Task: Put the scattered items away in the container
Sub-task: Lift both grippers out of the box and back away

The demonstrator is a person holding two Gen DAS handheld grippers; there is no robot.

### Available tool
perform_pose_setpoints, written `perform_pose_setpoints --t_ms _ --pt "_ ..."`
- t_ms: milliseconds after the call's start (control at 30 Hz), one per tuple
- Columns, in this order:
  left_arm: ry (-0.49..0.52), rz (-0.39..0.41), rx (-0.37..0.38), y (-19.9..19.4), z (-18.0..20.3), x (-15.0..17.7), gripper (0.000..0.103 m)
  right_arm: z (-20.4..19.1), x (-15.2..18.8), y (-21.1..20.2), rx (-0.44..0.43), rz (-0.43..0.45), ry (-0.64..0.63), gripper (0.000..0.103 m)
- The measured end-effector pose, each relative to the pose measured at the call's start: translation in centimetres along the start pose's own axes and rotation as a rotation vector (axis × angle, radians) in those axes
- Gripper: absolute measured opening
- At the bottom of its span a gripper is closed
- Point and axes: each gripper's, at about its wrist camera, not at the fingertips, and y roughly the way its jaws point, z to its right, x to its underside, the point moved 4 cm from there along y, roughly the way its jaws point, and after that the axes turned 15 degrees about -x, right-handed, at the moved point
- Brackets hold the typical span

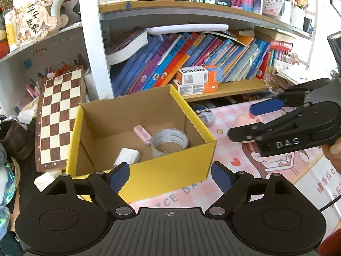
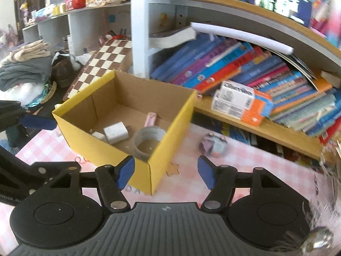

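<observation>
A yellow cardboard box (image 1: 174,170) stands open on the pink checked mat; it also shows in the right wrist view (image 2: 96,147). Inside it lie a grey tape roll (image 1: 169,141), a pink eraser-like case (image 1: 142,134) and a white charger block (image 1: 126,157). A small grey-lilac toy (image 2: 213,145) lies on the mat right of the box, also in the left wrist view (image 1: 207,116). A pink round toy (image 1: 245,120) lies behind my right gripper (image 1: 240,121). My left gripper (image 1: 170,177) is open and empty at the box's near wall. My right gripper (image 2: 166,173) is open and empty over the box's corner.
A bookshelf with slanted books (image 1: 191,53) and orange-white cartons (image 1: 198,79) runs behind the mat. A chessboard (image 1: 59,117) leans left of the box. Folded clothes (image 2: 25,68) and clutter lie at far left. The mat (image 2: 245,181) extends right of the box.
</observation>
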Motion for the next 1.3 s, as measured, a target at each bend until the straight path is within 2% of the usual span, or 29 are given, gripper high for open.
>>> perform_pose_setpoints --t_ms 400,667,867,1300 --pt "0.007 -0.001 -0.028 -1.6 1.0 0.8 0.098 1.3 4.0 -3.7 0.076 0.047 0.099 0.089" --pt "0.01 -0.023 -0.032 -2.1 2.0 1.9 0.099 2.3 7.0 -5.4 0.142 0.055 0.171 0.094" --pt "0.023 -0.033 -0.029 -2.4 3.1 2.6 0.099 2.3 8.9 -5.9 0.185 0.044 0.176 0.096" --pt "0.072 -0.077 0.002 -1.8 6.7 4.2 0.099 3.8 11.5 -6.9 0.224 0.033 0.244 0.097"
